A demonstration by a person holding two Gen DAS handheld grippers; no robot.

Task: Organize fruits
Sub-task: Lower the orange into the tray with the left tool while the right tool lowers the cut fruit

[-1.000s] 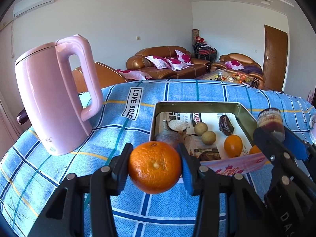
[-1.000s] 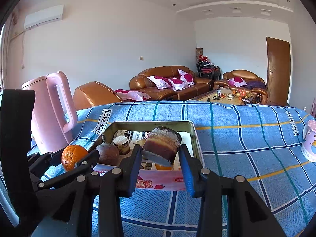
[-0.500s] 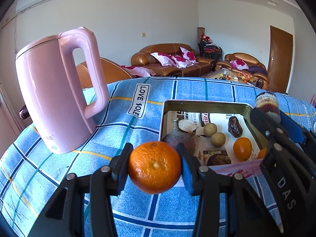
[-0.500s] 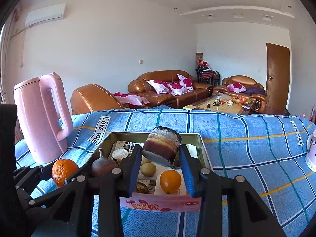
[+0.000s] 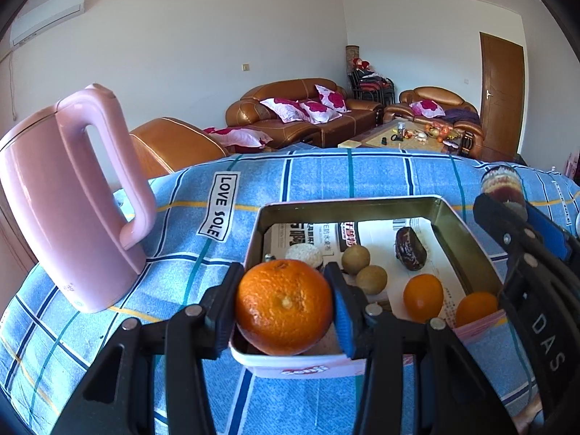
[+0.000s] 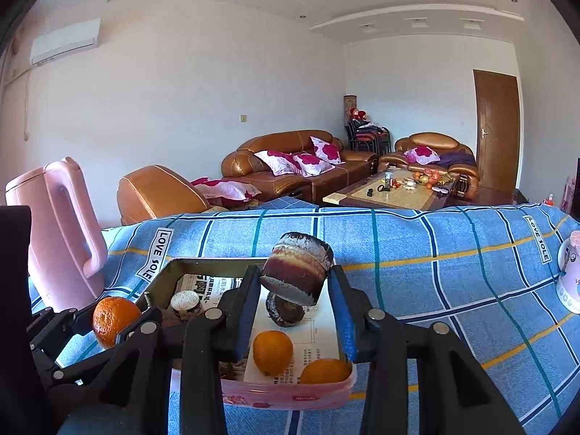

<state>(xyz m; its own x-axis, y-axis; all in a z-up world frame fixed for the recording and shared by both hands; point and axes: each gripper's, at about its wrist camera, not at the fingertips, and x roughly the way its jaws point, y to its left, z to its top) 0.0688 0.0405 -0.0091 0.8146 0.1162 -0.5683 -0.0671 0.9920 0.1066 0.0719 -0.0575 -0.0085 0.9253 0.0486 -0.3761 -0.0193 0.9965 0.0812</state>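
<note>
- Left tongs (image 5: 284,304) pinch a round orange mandarin (image 5: 284,306) above the near-left corner of the open rectangular metal tin (image 5: 348,203).
- Right tongs (image 6: 295,299) pinch a brown layered cylindrical cake (image 6: 295,272) over that tin.

We are losing the pear-shaped brown fruit (image 6: 146,299) behind the left tongs (image 6: 119,320); the white cup (image 6: 569,275) is running off the right edge; coffee-table items (image 5: 427,132) are staying too small to tell.
</note>
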